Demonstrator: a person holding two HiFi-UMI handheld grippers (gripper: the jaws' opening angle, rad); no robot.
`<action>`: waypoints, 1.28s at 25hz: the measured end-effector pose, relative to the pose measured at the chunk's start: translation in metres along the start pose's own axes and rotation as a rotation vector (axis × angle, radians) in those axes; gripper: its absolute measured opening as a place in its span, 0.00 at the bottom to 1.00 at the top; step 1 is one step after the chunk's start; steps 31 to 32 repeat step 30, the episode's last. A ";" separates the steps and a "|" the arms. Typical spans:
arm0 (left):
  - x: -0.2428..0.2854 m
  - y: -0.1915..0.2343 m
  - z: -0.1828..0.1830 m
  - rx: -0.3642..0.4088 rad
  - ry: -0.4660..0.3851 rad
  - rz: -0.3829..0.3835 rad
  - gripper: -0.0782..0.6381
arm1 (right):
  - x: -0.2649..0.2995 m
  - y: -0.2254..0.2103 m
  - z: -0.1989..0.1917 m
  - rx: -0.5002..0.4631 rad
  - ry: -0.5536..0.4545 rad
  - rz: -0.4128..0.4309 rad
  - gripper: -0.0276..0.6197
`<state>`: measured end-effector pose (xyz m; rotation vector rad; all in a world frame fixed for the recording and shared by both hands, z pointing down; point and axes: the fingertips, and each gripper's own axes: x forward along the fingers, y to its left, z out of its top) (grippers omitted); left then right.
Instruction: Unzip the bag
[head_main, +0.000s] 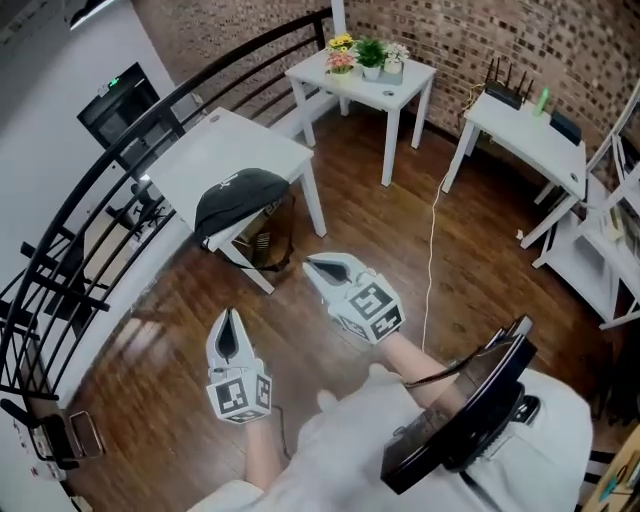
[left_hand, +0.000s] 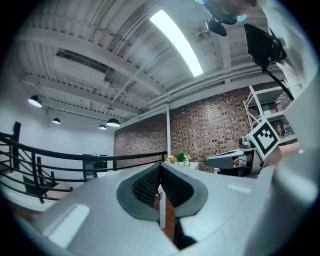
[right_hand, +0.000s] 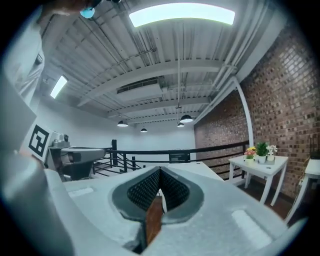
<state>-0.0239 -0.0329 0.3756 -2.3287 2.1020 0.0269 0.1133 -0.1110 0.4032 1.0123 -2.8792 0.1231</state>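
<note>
**A:** Where is the bag?

**B:** The bag (head_main: 243, 200) is dark and domed. It lies on the near corner of a white table (head_main: 215, 145), close to the black railing (head_main: 60, 250). I cannot tell whether its zip is done up.

**A:** And the grippers?

**B:** Both are well apart from the bag, held over the wooden floor (head_main: 370, 220). The right gripper (head_main: 309, 262) is the nearer one and points toward the table. The left gripper (head_main: 231, 314) sits closer to the person.

**A:** What about the fingers?

**B:** In the left gripper view the left fingers (left_hand: 145, 187) are pressed together at the tips with nothing between them. In the right gripper view the right fingers (right_hand: 142, 192) are pressed together too, and also empty.

**A:** Anything further out?

**B:** A second small table (head_main: 400, 90) stands by the brick wall (head_main: 450, 40) and carries potted flowers (head_main: 342, 55). A white cable (head_main: 432, 250) trails across the floor.
</note>
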 end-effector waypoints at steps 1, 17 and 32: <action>-0.008 0.004 0.003 -0.002 -0.004 0.008 0.13 | 0.000 0.006 0.001 0.005 -0.003 -0.010 0.03; -0.027 0.033 0.022 -0.011 -0.090 0.015 0.13 | 0.028 0.059 0.028 -0.115 -0.024 -0.021 0.03; -0.015 0.037 0.021 -0.029 -0.091 0.013 0.13 | 0.035 0.047 0.033 -0.146 -0.025 -0.034 0.03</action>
